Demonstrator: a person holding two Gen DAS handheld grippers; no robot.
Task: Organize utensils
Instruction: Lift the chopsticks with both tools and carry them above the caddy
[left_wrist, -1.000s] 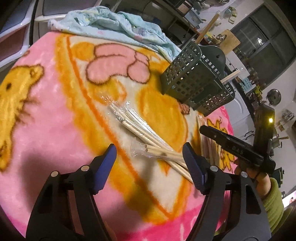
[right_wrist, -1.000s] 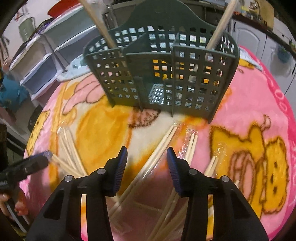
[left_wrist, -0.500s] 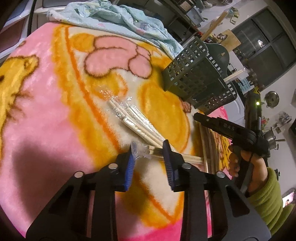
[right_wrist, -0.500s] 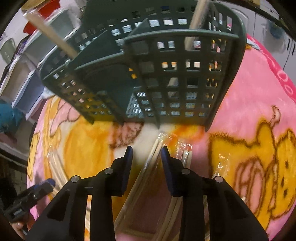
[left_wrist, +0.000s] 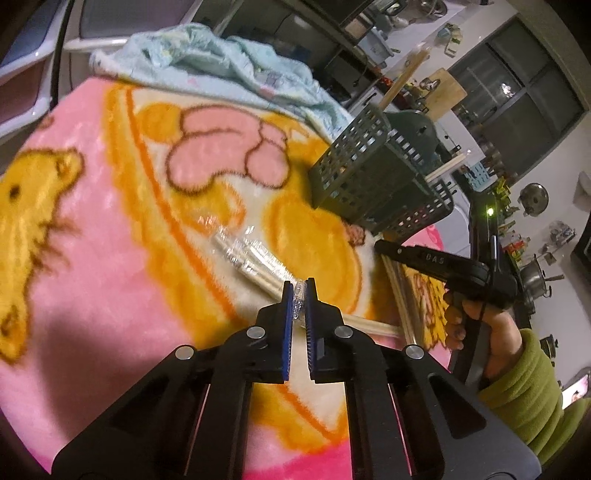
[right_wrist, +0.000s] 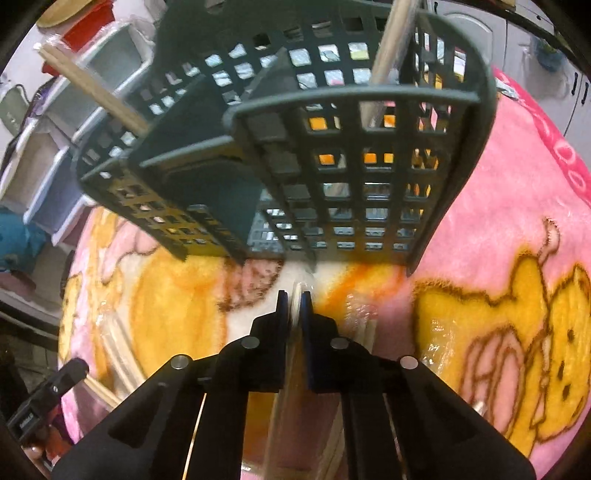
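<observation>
On the pink cartoon blanket (left_wrist: 110, 277) in front of the dark green slotted caddy (left_wrist: 373, 184) lie my wrapped chopsticks, in loose bundles. My left gripper (left_wrist: 300, 291) is pressed together on the crinkled plastic end of one wrapped pair (left_wrist: 255, 258). My right gripper (right_wrist: 293, 301) is closing on another pair (right_wrist: 295, 325), with the pale sticks between its pads, just short of the caddy's front wall (right_wrist: 369, 177).

I judge these light and stiff along their length, but the clear film is slick and soft. A pinch on the wrapper tail alone, as on my left, may let the sticks swing or slide out. A hold across the wood itself, nearer the middle, should carry better. Two pairs already stand in the caddy.

The only writing I can read is "DAS" on the side of the right gripper's finger (left_wrist: 432, 260) in the left view. The wrappers show no legible print.
</observation>
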